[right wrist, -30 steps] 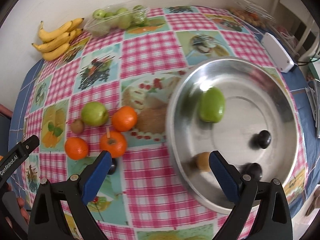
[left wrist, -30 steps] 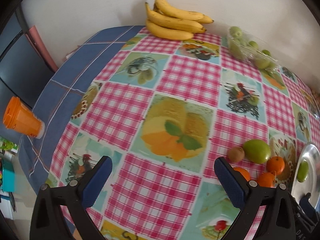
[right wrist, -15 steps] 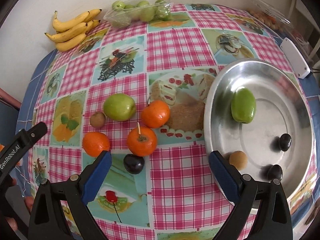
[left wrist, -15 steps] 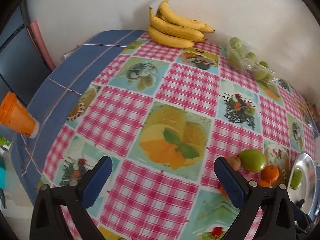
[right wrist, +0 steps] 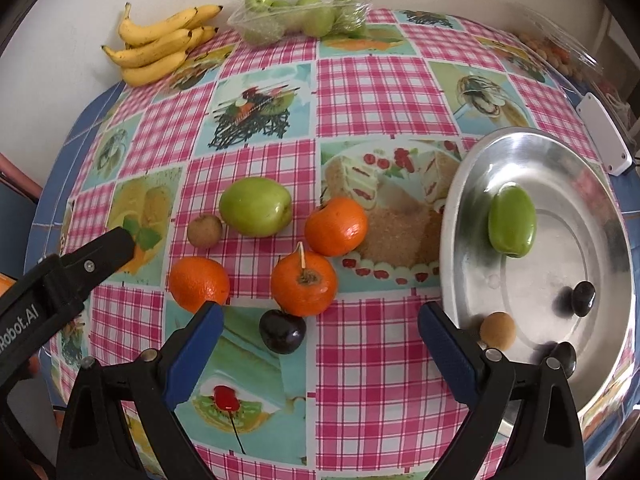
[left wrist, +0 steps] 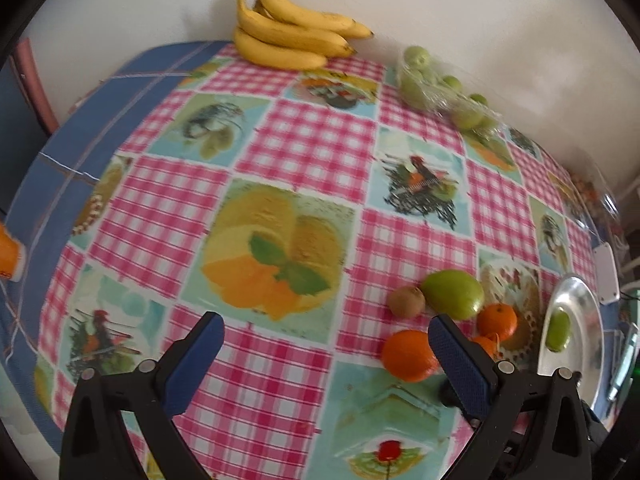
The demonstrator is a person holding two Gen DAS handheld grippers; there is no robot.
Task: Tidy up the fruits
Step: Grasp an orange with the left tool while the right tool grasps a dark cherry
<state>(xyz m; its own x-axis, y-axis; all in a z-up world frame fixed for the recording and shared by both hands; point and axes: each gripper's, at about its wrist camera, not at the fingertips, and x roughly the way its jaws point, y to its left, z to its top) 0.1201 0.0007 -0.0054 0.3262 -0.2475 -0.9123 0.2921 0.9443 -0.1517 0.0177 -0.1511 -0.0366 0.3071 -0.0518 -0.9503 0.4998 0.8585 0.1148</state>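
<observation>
Loose fruit lies on the checked tablecloth: a green apple (right wrist: 255, 206), a small kiwi (right wrist: 204, 231), three oranges (right wrist: 335, 226), (right wrist: 304, 284), (right wrist: 199, 283) and a dark plum (right wrist: 282, 331). A steel bowl (right wrist: 608, 216) on the right holds a green fruit (right wrist: 512, 219), a tan round fruit (right wrist: 497, 330) and two dark fruits (right wrist: 583, 298). My right gripper (right wrist: 320, 340) is open and empty, just in front of the plum. My left gripper (left wrist: 326, 354) is open and empty; the apple (left wrist: 452, 294), kiwi (left wrist: 406, 301) and an orange (left wrist: 408, 355) lie to its right.
A banana bunch (left wrist: 292, 38) and a clear bag of green fruit (right wrist: 300, 16) rest against the back wall. A clear box of small fruit (right wrist: 560, 48) and a white device (right wrist: 604, 134) sit at the far right. An orange cup (left wrist: 8, 254) stands off the table's left edge.
Both grippers have swung left across the table. The bowl has slid toward the right of the right wrist view and the loose fruit now sits in front of the right gripper. Both stay open.
</observation>
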